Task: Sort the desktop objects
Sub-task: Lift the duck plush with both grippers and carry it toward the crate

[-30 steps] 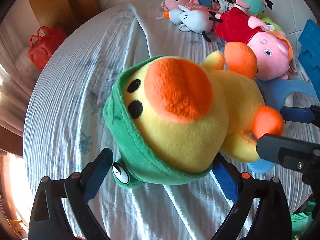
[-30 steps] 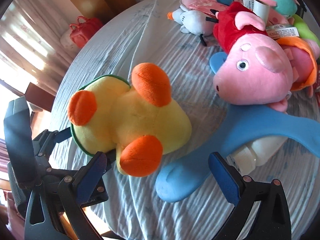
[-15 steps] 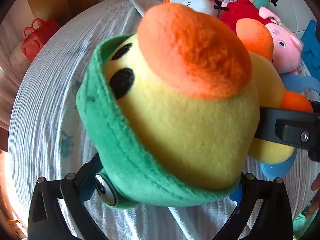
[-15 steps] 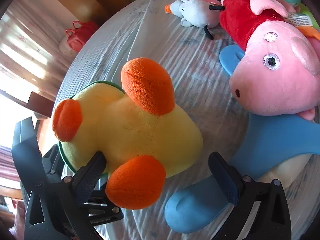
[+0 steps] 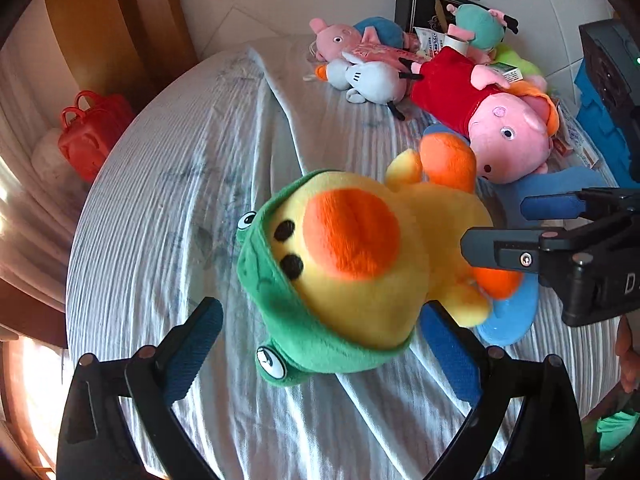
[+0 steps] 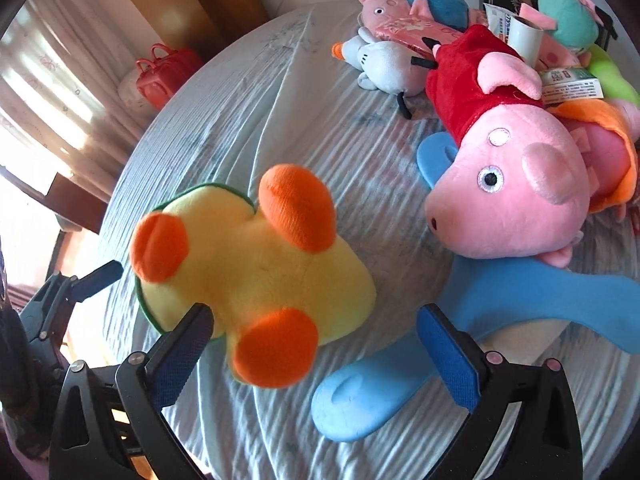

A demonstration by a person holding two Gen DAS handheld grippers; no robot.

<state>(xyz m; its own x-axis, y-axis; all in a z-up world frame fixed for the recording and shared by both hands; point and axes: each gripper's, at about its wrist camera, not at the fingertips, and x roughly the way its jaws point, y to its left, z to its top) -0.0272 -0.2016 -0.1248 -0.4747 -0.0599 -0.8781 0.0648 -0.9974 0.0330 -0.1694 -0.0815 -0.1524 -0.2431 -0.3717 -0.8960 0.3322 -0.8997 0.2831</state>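
A yellow plush duck [image 5: 360, 264] with an orange beak and a green frog hood lies on the grey striped cloth. It also shows in the right wrist view [image 6: 256, 276], feet toward the camera. My left gripper [image 5: 320, 344] is open, its blue pads on either side of the duck's head. My right gripper [image 6: 312, 356] is open, with an orange foot between its pads. The right gripper also appears in the left wrist view [image 5: 516, 224], beside the duck's body.
A pink pig plush [image 6: 516, 196] in a red dress lies on a blue plush [image 6: 500, 312] at the right. More plush toys [image 5: 372, 76] and a dark box [image 5: 424, 8] are at the back. A red bag [image 5: 92, 132] stands beyond the table's left edge.
The duck filled the left wrist view half a second ago; now it sits lower and farther off between open pads. The right wrist view has drawn back slightly.
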